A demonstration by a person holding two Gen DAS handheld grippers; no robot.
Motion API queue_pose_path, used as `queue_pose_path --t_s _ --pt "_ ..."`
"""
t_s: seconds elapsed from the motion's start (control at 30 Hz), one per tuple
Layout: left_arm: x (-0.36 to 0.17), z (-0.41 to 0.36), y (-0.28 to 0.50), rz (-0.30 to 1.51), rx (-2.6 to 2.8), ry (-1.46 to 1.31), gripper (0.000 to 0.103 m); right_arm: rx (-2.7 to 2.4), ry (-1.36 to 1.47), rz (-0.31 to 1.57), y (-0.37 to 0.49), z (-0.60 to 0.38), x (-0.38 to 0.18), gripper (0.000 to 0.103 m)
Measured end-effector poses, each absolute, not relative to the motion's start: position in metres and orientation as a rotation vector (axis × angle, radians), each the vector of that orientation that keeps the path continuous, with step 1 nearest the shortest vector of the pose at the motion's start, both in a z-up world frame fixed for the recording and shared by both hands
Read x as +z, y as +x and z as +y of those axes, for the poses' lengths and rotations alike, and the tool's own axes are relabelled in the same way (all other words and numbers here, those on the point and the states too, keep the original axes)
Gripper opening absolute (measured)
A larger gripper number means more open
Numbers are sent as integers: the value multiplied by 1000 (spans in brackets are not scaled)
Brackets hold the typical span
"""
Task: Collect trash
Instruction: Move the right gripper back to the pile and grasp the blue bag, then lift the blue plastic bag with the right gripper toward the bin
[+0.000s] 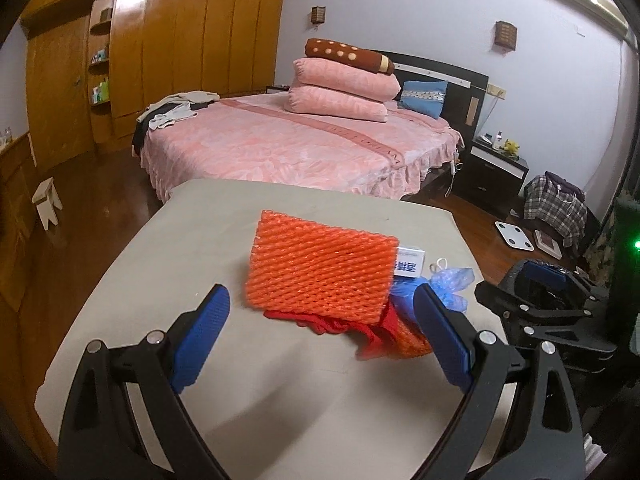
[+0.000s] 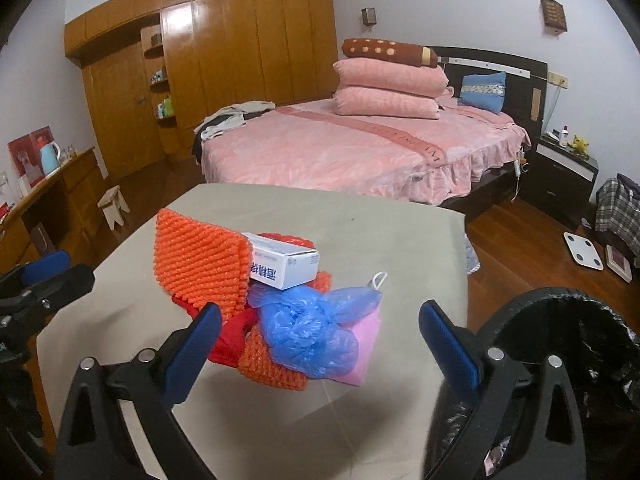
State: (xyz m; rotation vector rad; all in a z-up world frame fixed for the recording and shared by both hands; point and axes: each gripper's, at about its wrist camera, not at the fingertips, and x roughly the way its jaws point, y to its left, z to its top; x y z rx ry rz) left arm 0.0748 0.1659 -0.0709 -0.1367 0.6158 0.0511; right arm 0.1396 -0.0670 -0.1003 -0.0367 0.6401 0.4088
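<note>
Ahead of both claws, a table (image 2: 360, 220) under smooth beige cloth carries the trash heap. Beside the right claw (image 2: 320, 322), on its right, stands a round black bin (image 2: 560, 320) lined with crinkled plastic. The left claw (image 1: 322, 306) is spread wide and holds nothing; just beyond it lies a ribbed orange foam net (image 1: 320, 272). The right claw is equally spread and empty, with a crumpled blue plastic bag (image 2: 312, 328) between its tips and a white cardboard box (image 2: 284, 264) farther ahead atop the heap.
</note>
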Motion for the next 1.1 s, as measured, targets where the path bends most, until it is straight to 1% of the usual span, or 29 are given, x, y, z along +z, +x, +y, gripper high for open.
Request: queue_pose_path --t_s 0.23,0.57,0.77,0.87,0.93,0.97,1.0,1.03,1.07,1.1 --pt "-76 171 81 621 61 -147 90 418 -53 654 152 -55 -108 94" --pt "-82 177 87 620 71 -137 90 427 -74 681 162 -43 -121 94" --pt "-84 178 89 618 77 -132 90 437 -72 718 172 -38 -132 84" --pt "-85 179 90 616 79 -130 90 450 -76 743 176 -36 -138 72" --pt "-85 179 90 615 81 -130 90 466 -76 759 176 -35 -142 59" --pt "-85 180 90 615 81 -130 90 476 -75 768 177 -34 -143 54" --pt "-86 181 91 616 81 -132 90 488 -73 779 178 -33 -145 44" --pt "-87 182 91 618 80 -134 90 495 -74 786 178 -33 -146 38" --pt "-88 182 91 623 80 -136 90 500 -74 787 177 -33 -147 34" --pt "-90 183 92 626 80 -138 90 501 -77 784 175 -33 -148 26"
